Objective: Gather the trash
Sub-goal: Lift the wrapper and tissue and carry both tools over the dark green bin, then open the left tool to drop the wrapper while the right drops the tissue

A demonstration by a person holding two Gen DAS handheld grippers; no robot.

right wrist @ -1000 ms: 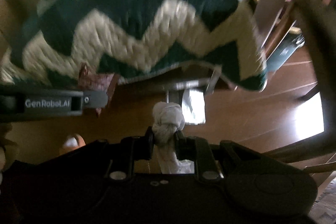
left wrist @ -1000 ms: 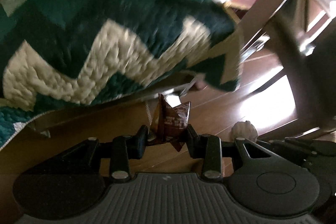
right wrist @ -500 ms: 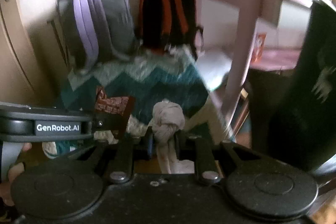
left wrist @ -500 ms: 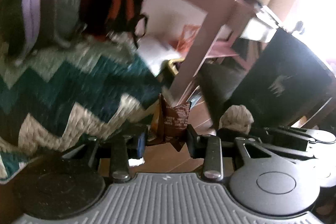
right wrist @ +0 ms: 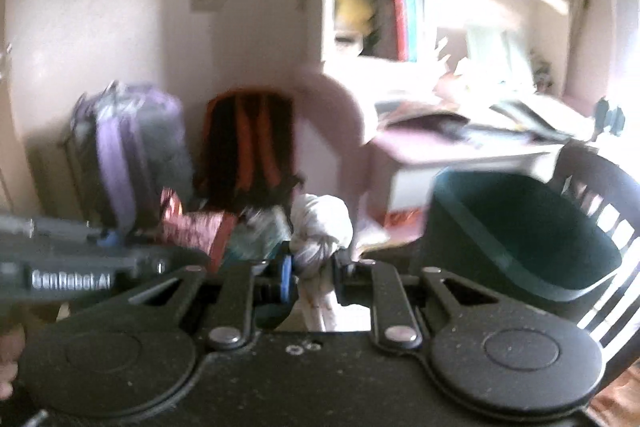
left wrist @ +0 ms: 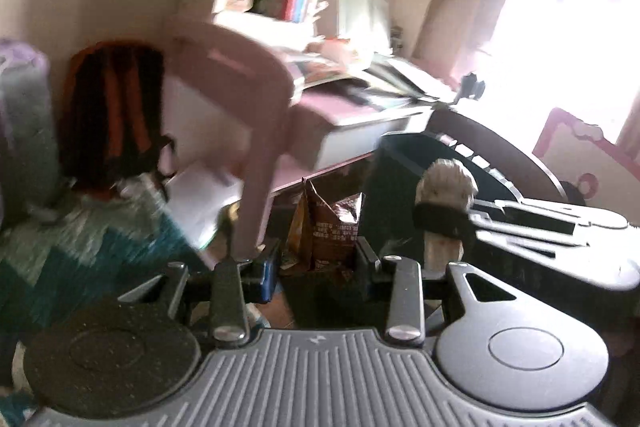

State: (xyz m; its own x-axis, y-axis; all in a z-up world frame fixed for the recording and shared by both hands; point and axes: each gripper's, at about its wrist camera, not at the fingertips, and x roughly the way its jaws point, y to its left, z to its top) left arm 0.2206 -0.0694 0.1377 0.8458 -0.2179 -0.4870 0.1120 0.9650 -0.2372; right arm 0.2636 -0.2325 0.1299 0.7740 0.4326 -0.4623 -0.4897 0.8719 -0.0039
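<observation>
My left gripper [left wrist: 316, 259] is shut on a brown snack wrapper [left wrist: 330, 225], held up in the air. The wrapper also shows in the right wrist view [right wrist: 192, 231], at the tip of the left gripper [right wrist: 120, 259]. My right gripper [right wrist: 312, 267] is shut on a crumpled white tissue wad [right wrist: 320, 227]; the wad also shows in the left wrist view [left wrist: 446, 187]. A dark teal bin [right wrist: 520, 231] stands open to the right of the right gripper, close by; in the left wrist view it is the dark shape [left wrist: 396, 187] behind the wrapper.
A pink chair [left wrist: 240, 87] and a pink desk [right wrist: 460, 147] piled with papers stand ahead. A black and orange backpack [right wrist: 248, 147] and a purple bag [right wrist: 132, 147] lean on the wall. A teal zigzag blanket [left wrist: 80, 247] lies left. A dark wooden chair [right wrist: 600, 207] stands right.
Both grippers have risen from near the floor under the blanket to desk height. The bin and bookshelf have come into view. Each still holds its piece of trash.
</observation>
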